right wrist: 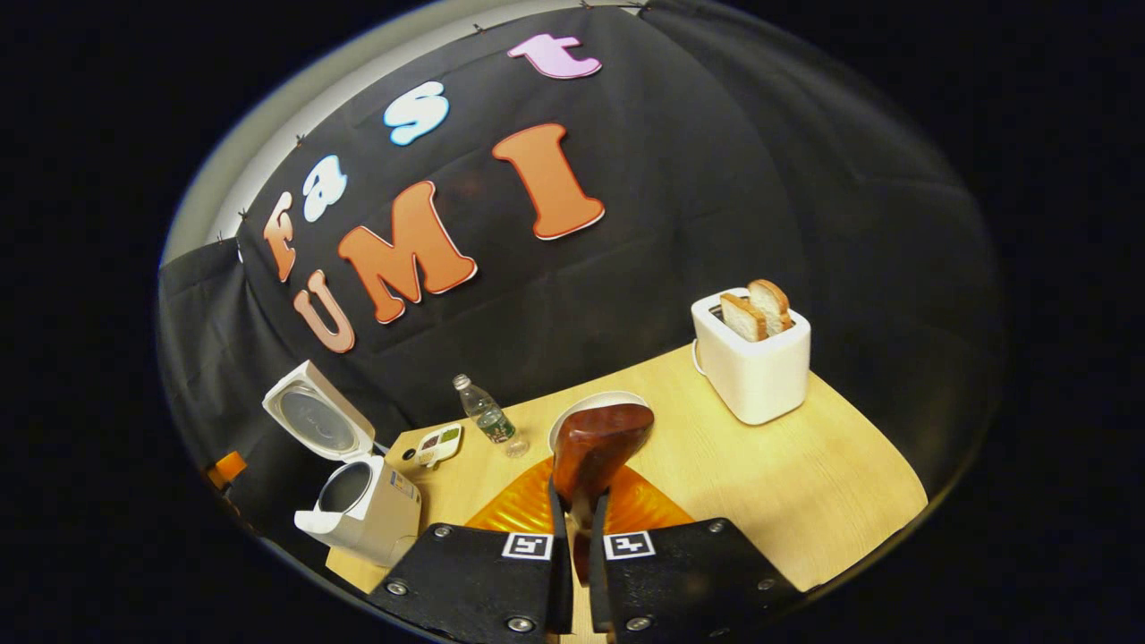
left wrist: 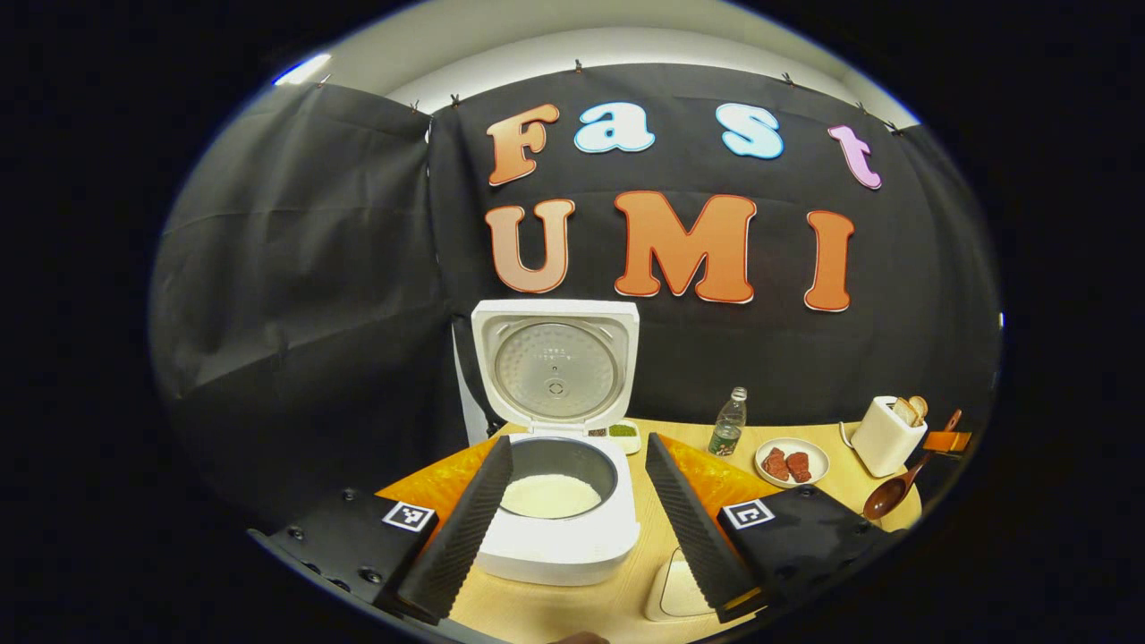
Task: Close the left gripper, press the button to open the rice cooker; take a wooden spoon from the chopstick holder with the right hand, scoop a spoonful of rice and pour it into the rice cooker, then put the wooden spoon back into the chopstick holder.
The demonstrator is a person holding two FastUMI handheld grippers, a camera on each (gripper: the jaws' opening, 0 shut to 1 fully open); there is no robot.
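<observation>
Cooker (left wrist: 559,523) lid open, rice inside; left gripper (left wrist: 577,528) wide open, empty, straddling cooker; right gripper (right wrist: 580,537) clamps spoon (right wrist: 597,447), apparently empty. Return to holder remains.

Cooker mouth: the rice cooker (left wrist: 556,528) stands open, its lid (left wrist: 555,368) upright at the back, so the pot is reachable from above and the front.
Left gripper (left wrist: 577,514): jaws spread either side of the pot.
Right of cooker: bottle (left wrist: 729,422), plate (left wrist: 792,462) and toaster (left wrist: 886,436) crowd the counter's (right wrist: 805,483) back edge.
Front right: bare counter before the toaster.
</observation>
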